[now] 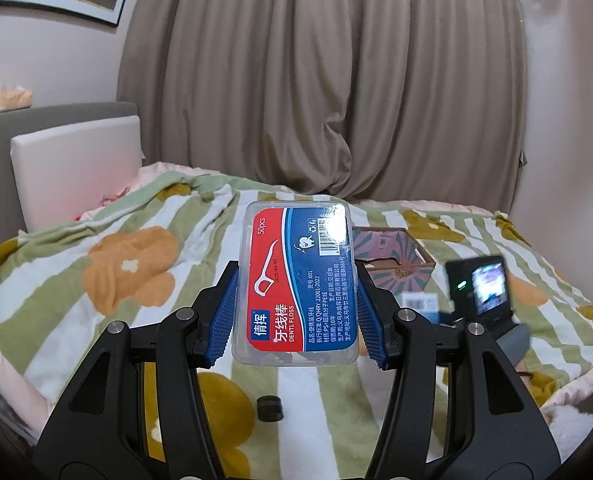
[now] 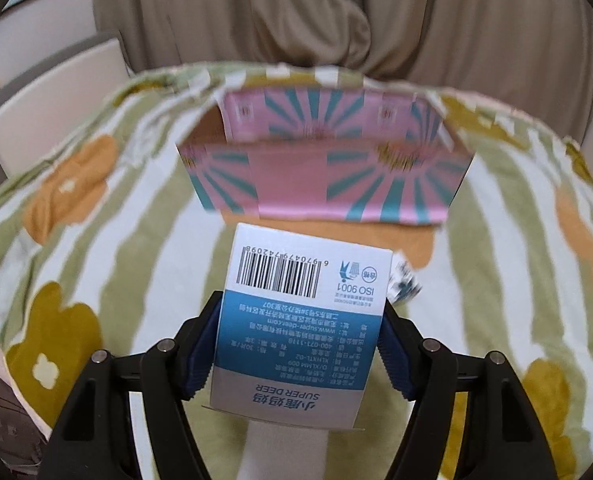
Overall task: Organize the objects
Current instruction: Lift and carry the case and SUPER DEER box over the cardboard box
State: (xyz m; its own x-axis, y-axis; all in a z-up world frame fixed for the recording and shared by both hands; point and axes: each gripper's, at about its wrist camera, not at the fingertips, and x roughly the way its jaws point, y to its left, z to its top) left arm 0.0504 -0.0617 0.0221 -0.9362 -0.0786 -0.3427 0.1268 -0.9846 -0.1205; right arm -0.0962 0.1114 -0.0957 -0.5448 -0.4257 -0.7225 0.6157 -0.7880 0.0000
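Floss case [image 1: 294,284]: clear, label "DENTL FLOSS", "50pcs"; clamped in the left hand-held gripper [image 1: 294,312], above the bed [image 1: 56,280].
Carton [image 2: 302,326]: "SUPER DEER", "ISO 9001"; gripped by the right hand-held gripper [image 2: 300,354].
Pink-teal box [image 2: 324,168]: open, toward the bed's far edge.

Floss case [image 1: 294,284]: clear, red-and-blue label. Carton [image 2: 302,320]: white and blue. Open box [image 2: 328,168]: pink with teal rays; blanket [image 1: 136,240]: green-white stripes, orange flowers.
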